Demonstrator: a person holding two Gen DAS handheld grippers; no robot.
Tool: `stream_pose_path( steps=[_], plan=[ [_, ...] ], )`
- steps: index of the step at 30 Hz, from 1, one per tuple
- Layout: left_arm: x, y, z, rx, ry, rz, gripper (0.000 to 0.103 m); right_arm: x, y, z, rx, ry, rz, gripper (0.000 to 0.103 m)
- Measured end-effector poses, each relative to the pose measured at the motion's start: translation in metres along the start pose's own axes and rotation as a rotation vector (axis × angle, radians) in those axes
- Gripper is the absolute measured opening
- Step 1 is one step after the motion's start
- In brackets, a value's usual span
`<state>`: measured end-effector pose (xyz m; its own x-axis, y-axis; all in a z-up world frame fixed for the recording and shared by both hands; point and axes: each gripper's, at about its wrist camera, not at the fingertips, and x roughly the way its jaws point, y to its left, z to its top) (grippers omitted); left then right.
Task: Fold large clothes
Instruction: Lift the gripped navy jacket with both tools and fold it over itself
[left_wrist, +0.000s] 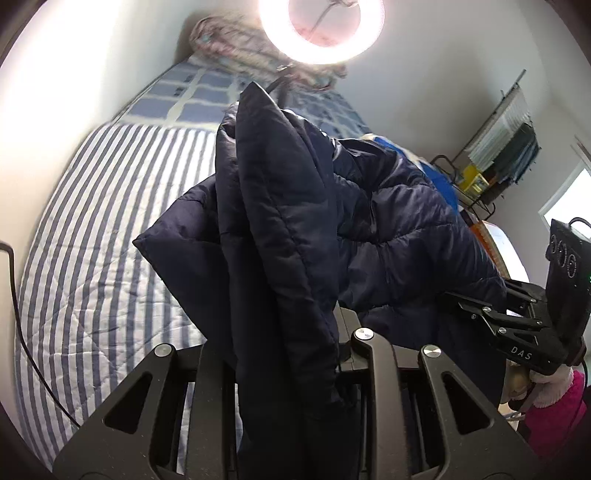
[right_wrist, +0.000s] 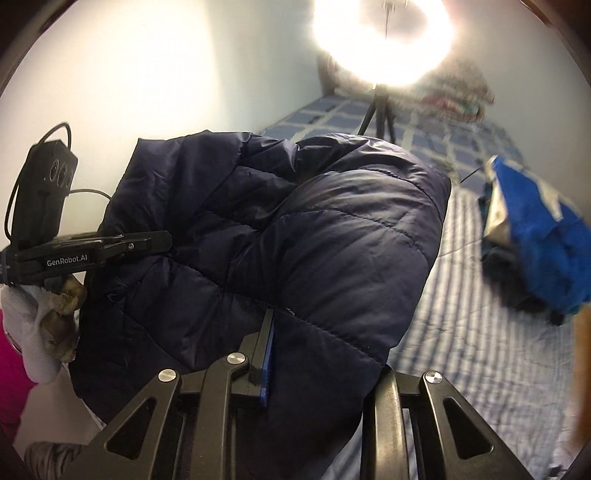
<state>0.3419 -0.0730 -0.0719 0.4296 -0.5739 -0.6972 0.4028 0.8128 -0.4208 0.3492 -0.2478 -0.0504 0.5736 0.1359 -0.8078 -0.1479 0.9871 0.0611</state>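
A navy quilted puffer jacket (right_wrist: 295, 236) hangs bunched above the striped bed (right_wrist: 480, 332), clamped in the right tongs (right_wrist: 295, 354) at the lower edge. The left tongs (right_wrist: 162, 240) bite its left side, held by a white-gloved hand (right_wrist: 33, 332). A blue garment (right_wrist: 535, 236) lies on the bed, right. A ring light (right_wrist: 384, 40) glares from its tripod (right_wrist: 378, 110).

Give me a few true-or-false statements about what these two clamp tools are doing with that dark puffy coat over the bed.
1. Both grippers hold the navy quilted puffer jacket. True: left gripper and right gripper are shut on it.
2. The jacket lies flat on the bed. False: it hangs lifted above the blue-and-white striped quilt.
3. A lit ring light shines ahead. True.
4. The crumpled bright blue garment is being held. False: it lies on the bed.
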Motion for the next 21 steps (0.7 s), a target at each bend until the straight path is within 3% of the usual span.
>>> stream_pose_path(
  steps=[8, 21],
  plan=[
    [-0.008, -0.064, 0.01, 0.085, -0.026, -0.044, 0.024, -0.06, -0.013, -0.014, -0.056, -0.067, -0.117, 0.023],
    [0.025, -0.154, 0.025, 0.226, -0.017, -0.087, 0.024, -0.102, -0.075, -0.03, -0.011, -0.09, -0.242, 0.022]
  ],
)
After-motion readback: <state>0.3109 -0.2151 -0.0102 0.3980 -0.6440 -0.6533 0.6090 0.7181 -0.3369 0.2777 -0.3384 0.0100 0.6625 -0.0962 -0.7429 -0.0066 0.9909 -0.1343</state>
